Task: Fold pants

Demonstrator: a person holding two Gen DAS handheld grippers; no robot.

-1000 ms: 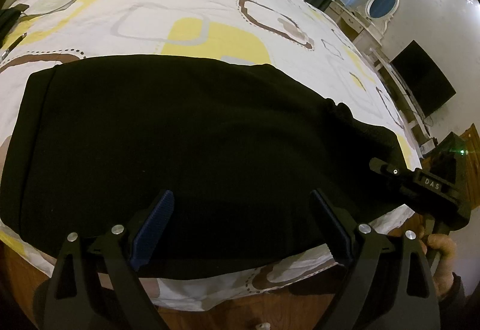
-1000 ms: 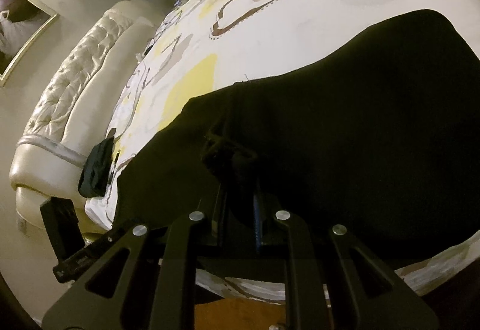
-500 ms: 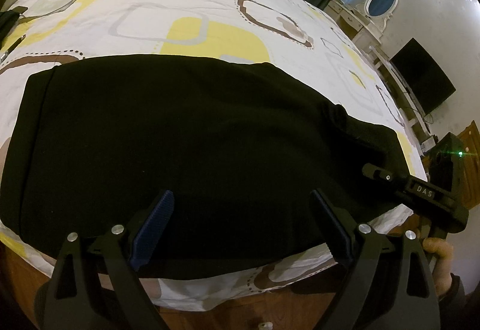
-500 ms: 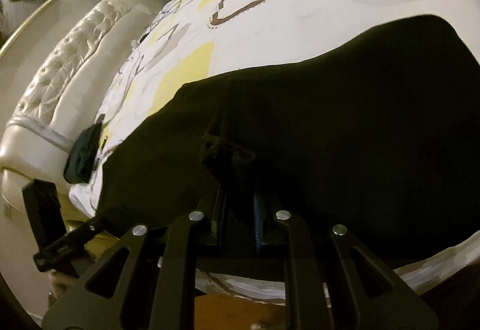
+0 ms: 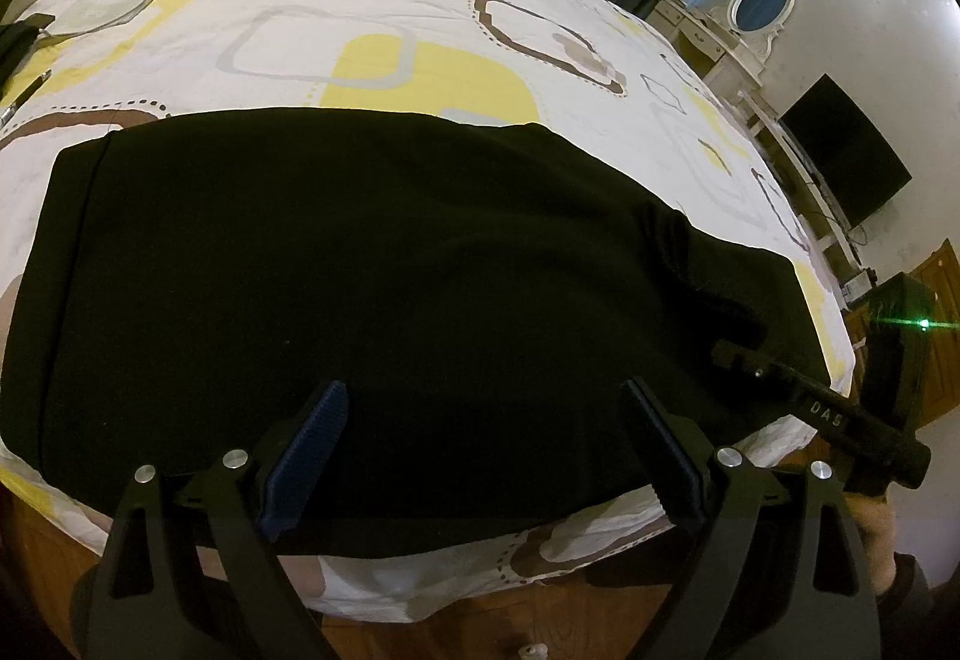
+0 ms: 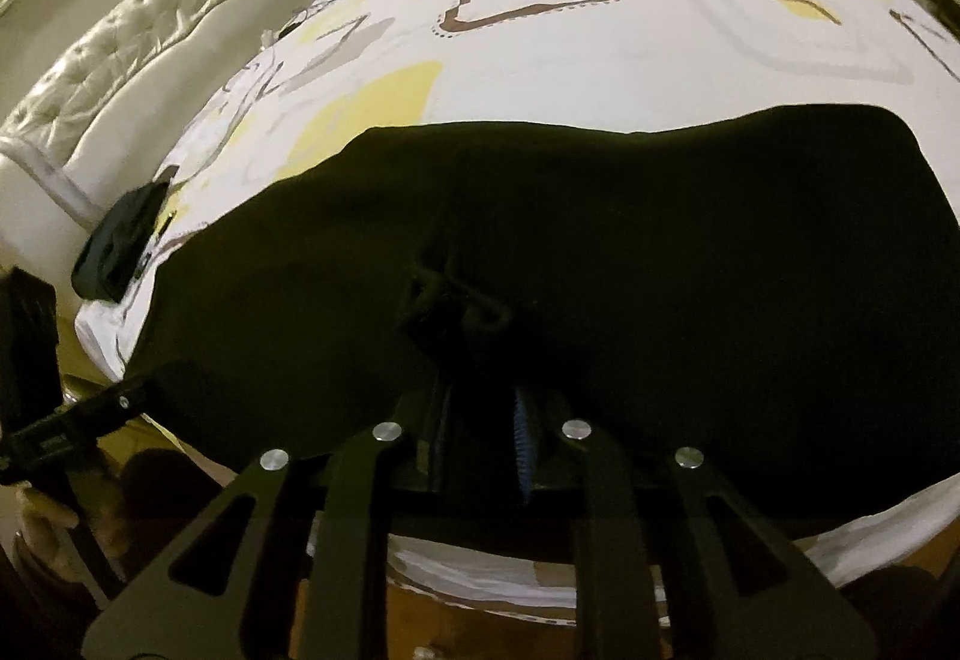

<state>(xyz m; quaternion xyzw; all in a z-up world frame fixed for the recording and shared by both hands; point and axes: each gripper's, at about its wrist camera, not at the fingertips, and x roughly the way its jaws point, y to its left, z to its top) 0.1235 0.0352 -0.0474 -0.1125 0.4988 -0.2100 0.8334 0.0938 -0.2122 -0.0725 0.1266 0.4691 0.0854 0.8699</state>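
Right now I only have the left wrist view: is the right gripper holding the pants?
Observer: The right gripper has its jaws opening, with a bunch of the pants between them.
Operator: Which part of the garment is that?
Observer: A looped cord, likely the drawstring, lies just ahead of the tips.
Operator: What lies beyond that side?
Observer: A cream tufted headboard stands at the left of the bed.

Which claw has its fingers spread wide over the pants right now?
The left claw: its fingers stand far apart above the black pants, gripping nothing. The right claw is nearly closed, its jaws just opening with bunched fabric between them.
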